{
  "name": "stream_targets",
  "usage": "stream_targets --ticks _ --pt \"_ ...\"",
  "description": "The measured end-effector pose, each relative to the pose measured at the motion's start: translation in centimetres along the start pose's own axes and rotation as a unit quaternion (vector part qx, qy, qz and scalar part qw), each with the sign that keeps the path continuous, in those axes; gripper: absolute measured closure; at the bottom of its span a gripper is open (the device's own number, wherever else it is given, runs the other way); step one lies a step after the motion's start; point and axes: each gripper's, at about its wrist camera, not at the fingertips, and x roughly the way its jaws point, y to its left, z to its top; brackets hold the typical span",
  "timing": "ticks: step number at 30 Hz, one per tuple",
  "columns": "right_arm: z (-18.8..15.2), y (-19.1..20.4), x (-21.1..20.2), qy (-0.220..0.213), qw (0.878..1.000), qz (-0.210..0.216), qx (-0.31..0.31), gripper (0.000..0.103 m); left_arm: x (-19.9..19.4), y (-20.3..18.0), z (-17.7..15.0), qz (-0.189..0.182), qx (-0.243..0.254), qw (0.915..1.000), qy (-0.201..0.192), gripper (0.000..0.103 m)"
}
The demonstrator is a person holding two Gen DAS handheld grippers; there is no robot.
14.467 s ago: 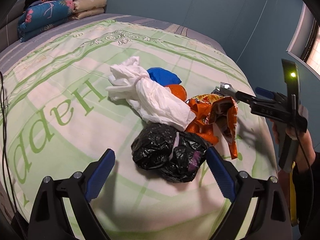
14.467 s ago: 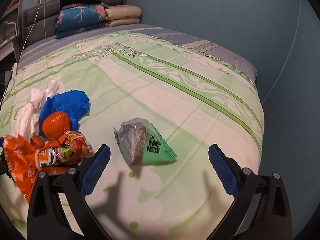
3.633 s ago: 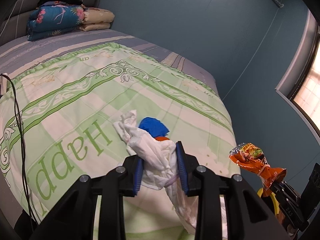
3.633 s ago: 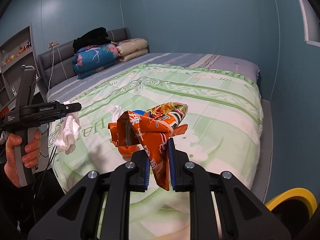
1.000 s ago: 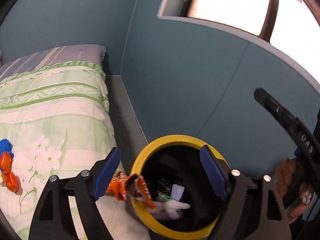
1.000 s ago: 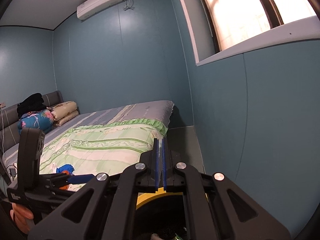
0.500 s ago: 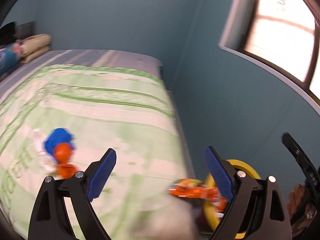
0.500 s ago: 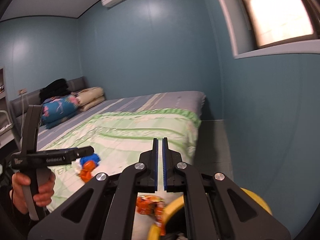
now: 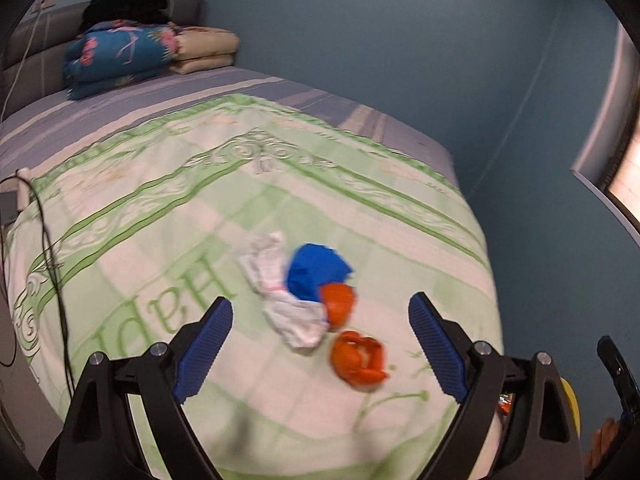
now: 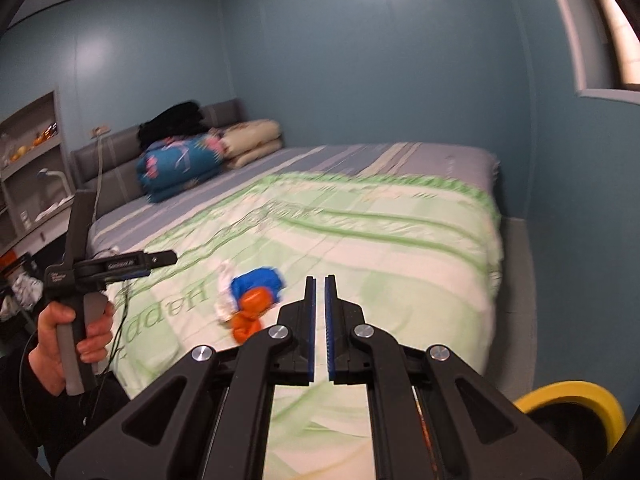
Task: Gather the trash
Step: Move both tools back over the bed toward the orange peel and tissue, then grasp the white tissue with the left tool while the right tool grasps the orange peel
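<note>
On the green bedspread (image 9: 168,216) lie a white crumpled bag (image 9: 280,308), a blue crumpled bag (image 9: 316,272) and two orange crumpled pieces (image 9: 339,300) (image 9: 358,360). My left gripper (image 9: 320,344) is open and empty, above the near edge of the bed, with the pile between its fingers in view. My right gripper (image 10: 320,328) is shut and empty, held above the bed's foot corner. The same pile shows in the right wrist view: the blue bag (image 10: 256,280) and the orange pieces (image 10: 250,314). The yellow-rimmed bin (image 10: 572,400) stands at the lower right.
Folded blankets and pillows (image 9: 132,56) are stacked at the headboard. A black cable (image 9: 52,264) runs over the bed's left edge. A shelf unit (image 10: 28,160) stands at the left. Blue walls close in on the far and right sides.
The left gripper has swung from over the bin back to the bed and now faces the remaining pile. The right gripper stays shut and has turned further toward the bed.
</note>
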Motion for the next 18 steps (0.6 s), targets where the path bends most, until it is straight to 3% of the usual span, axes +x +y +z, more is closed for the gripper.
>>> stream_targets --ticks 14,15,18 --pt "-3.5 7.8 12.6 0.116 0.99 0.065 -0.056 0.098 5.9 5.6 -1.7 0.01 -0.039 0.9973 0.061 0.017" --pt "-3.7 7.8 13.1 0.12 0.989 0.068 -0.055 0.092 6.2 5.7 -1.7 0.01 -0.039 0.9972 0.063 0.017" --pt "-4.2 8.4 14.4 0.125 0.988 0.076 -0.055 0.055 7.0 6.0 -1.7 0.012 -0.038 0.9969 0.067 0.017"
